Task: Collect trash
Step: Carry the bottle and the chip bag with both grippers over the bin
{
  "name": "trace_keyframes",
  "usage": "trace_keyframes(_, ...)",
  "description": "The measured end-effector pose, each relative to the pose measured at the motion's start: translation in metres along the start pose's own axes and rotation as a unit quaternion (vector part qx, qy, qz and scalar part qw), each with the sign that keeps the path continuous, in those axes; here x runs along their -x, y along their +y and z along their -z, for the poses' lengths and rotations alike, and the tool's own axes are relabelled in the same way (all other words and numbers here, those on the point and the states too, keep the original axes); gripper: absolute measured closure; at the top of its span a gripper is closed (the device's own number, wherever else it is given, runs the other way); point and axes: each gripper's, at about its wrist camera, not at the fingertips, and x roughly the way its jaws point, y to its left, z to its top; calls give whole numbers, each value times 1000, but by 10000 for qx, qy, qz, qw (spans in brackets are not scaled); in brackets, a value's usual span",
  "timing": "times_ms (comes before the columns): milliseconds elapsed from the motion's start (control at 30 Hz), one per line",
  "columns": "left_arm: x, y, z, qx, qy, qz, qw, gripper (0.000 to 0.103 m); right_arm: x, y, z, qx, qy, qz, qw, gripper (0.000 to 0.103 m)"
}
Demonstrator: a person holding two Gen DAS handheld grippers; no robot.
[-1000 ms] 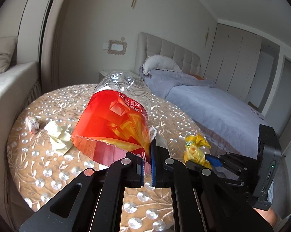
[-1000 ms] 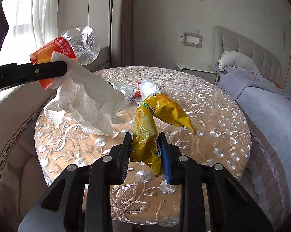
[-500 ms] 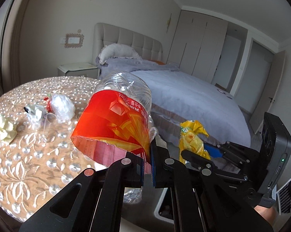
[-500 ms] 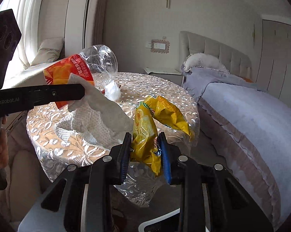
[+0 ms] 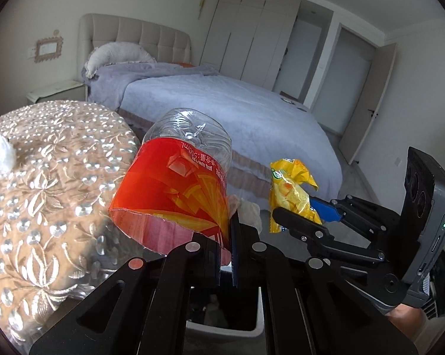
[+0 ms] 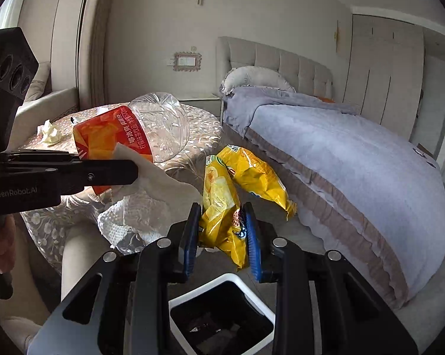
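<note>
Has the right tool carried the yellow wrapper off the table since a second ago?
Yes. The right tool, shut on the yellow wrapper, was over the table; now it has swung right, past the table's edge, above the bin.

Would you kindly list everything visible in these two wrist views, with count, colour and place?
plastic bottle: one, clear, orange-red label, in left gripper
paper towel: one, white, same grip
snack bag: one, yellow, in right gripper
trash bin: one, white rim, on floor below grippers
round table: one, beige embossed cover
crumpled tissue: one, pale yellow, on table
bed: one, lavender cover
wardrobe: one, cream
left gripper: black, shut
right gripper: black, blue pads, shut
</note>
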Motion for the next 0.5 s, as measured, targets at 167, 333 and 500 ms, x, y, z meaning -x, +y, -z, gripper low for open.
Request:
trace_keyframes(167, -30, -15, 9, -164, 325, 209, 9991, 98, 0, -14, 16, -162, 106, 127, 9997, 72)
trace_keyframes(333, -63, -29, 21, -302, 703, 291, 9966, 98, -5, -25, 31, -286, 240, 192, 9991, 72)
trace_keyframes(500, -96, -37, 40, -368, 1142, 285, 9924, 98, -20, -36, 44, -466, 423, 109, 9980, 72)
